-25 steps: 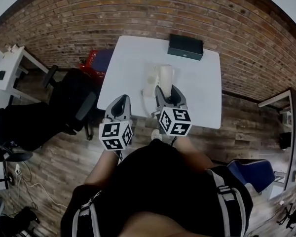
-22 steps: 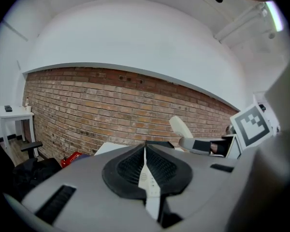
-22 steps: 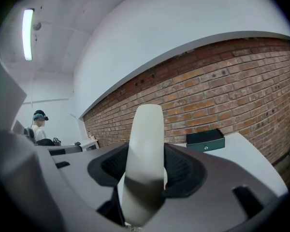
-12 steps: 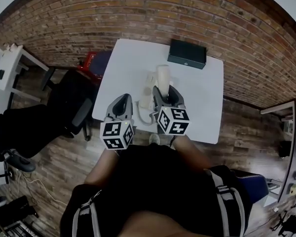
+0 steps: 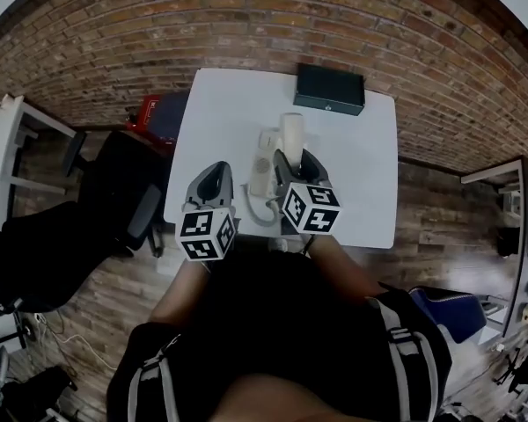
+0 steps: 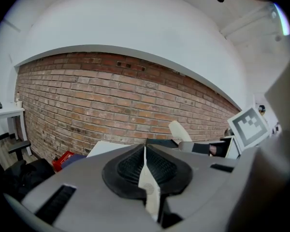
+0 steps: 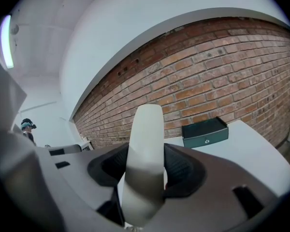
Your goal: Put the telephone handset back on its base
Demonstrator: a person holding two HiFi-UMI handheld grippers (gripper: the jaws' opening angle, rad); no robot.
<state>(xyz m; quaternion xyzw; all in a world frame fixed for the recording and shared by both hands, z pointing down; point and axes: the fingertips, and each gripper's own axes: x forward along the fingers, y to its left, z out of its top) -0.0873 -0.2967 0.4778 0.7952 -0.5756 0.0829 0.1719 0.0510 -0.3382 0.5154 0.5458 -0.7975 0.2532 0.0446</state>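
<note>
A cream telephone handset [image 5: 292, 137] stands up between the jaws of my right gripper [image 5: 296, 160], which is shut on it above the middle of the white table [image 5: 361, 174]. In the right gripper view the handset [image 7: 146, 153] fills the gap between the black pads. The cream phone base [image 5: 264, 161] lies on the table just left of the handset, and its coiled cord [image 5: 257, 213] trails toward the front edge. My left gripper [image 5: 214, 174] hovers at the table's front left with its jaws pressed together and nothing in them; from there the handset [image 6: 180, 131] shows to the right.
A black box [image 5: 330, 88] sits at the table's far edge, in front of the brick wall [image 5: 246, 25]. A black office chair [image 5: 128, 192] and a red object [image 5: 145, 111] stand left of the table, a blue chair [image 5: 449, 310] at the right.
Both grippers have moved forward over the table's front part, the right one carrying the handset along. The table sits a little further left in the head view.
</note>
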